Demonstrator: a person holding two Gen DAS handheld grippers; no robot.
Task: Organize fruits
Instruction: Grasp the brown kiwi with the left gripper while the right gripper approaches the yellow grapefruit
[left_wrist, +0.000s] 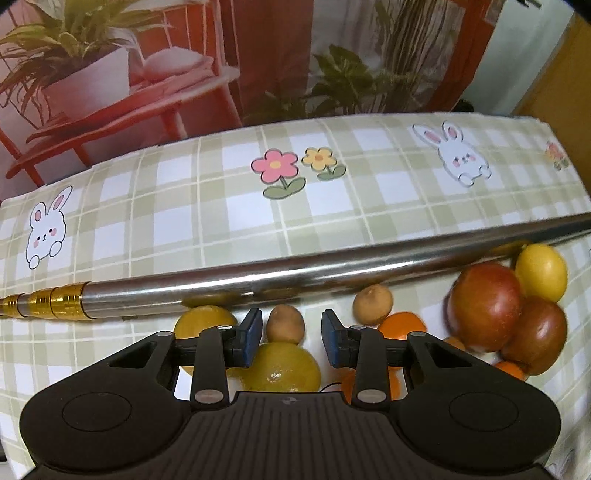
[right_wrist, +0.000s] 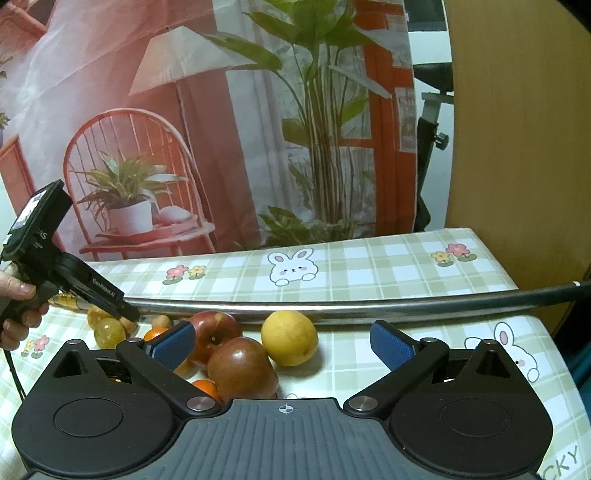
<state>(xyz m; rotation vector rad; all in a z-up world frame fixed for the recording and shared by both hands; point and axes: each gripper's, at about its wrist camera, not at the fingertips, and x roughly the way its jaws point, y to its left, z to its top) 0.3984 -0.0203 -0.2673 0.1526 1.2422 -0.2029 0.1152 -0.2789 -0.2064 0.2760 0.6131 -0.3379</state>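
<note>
Only the right wrist view shows the person's hand (right_wrist: 20, 295) gripping the handle of the left tongs (left_wrist: 291, 338), which point steeply down at the left end of the fruit pile; only the left view looks between those tongs, where a small brown fruit (left_wrist: 285, 325) sits in the gap with a sliver of space at each blue pad, so they stand released, not pinching it. Under them lies a yellow-green fruit (left_wrist: 284, 369), partly covered by the tongs' body, and a second brown fruit (left_wrist: 372, 304) sits just to their right beside an orange (left_wrist: 400, 325). The right tongs (right_wrist: 284, 341) gape wide and hold nothing; between and just beyond their fingers lie 2 red apples (right_wrist: 242, 365) touching each other, with a yellow fruit (right_wrist: 290, 338) at their right. More oranges are mostly hidden behind the tongs' bodies – their count is unclear. Beyond both tongs a metal pole (left_wrist: 258, 273) lies across the checked tablecloth (left_wrist: 184, 221), its ends cut off by the frame
</note>
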